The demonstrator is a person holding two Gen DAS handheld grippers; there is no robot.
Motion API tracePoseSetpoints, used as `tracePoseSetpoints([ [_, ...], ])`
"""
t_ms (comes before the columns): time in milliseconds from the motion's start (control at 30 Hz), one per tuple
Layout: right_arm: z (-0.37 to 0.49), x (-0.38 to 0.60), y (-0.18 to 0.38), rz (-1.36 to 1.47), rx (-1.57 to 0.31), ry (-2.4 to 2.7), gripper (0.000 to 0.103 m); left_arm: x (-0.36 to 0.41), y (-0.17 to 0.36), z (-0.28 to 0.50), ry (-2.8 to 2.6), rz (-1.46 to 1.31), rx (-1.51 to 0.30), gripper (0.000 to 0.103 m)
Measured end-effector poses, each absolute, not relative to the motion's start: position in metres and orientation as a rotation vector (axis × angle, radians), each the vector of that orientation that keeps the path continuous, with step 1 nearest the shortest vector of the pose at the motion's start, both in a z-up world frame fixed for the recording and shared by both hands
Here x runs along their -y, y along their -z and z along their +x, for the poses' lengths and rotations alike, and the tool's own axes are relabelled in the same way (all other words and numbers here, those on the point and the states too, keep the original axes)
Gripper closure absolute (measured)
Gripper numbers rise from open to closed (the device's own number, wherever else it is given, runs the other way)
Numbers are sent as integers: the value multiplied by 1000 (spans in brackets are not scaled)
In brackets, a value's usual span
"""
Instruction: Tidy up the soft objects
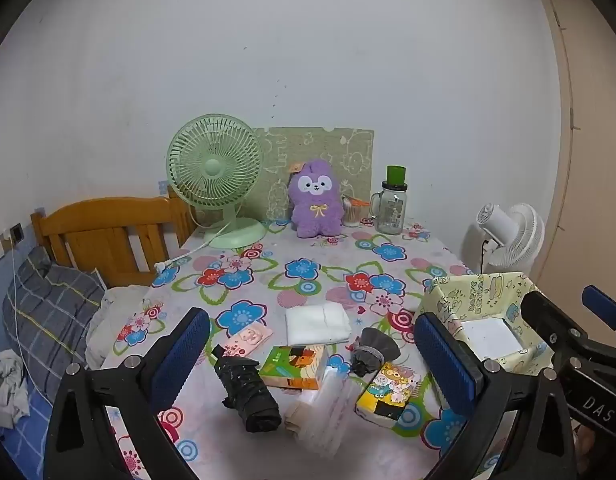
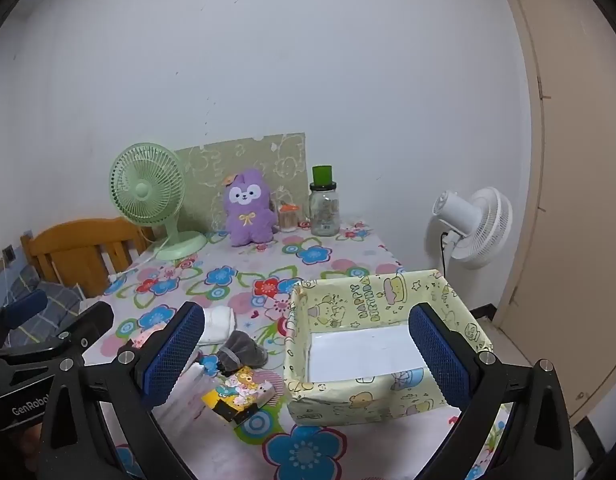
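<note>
My left gripper (image 1: 311, 320) hangs open and empty above the near part of the flowered table (image 1: 308, 252). Below it lie a white folded cloth (image 1: 318, 322), a grey sock bundle (image 1: 374, 350), a black rolled item (image 1: 249, 394), a pink item (image 1: 247, 336), two printed tissue packs (image 1: 293, 366) (image 1: 388, 394) and a clear soft pack (image 1: 324, 412). A yellow cartoon box (image 2: 372, 300) stands at the near right with only white lining inside. My right gripper (image 2: 305, 311) hovers open and empty in front of it. A purple plush (image 1: 316, 200) sits upright at the back.
At the table's back stand a green desk fan (image 1: 213, 172), a glass jar with a green lid (image 1: 392, 208) and a patterned board (image 1: 320, 152). A wooden headboard (image 1: 107, 236) and bedding lie left. A white floor fan (image 2: 474, 226) and a door (image 2: 580, 200) are right.
</note>
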State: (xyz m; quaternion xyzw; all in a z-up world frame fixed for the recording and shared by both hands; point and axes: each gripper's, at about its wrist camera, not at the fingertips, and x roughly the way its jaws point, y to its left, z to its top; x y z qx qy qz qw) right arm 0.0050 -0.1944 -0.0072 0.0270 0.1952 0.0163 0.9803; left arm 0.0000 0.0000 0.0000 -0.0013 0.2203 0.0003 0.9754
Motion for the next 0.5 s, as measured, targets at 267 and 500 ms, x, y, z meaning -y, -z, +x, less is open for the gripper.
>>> tracePoseSetpoints([
  [267,4,194,7,42,-396,-36,0,0,-1,10,-27,9,-441,0],
  [500,9,192,10,31,-412,-35,0,0,6,9,-27,13,-440,0],
])
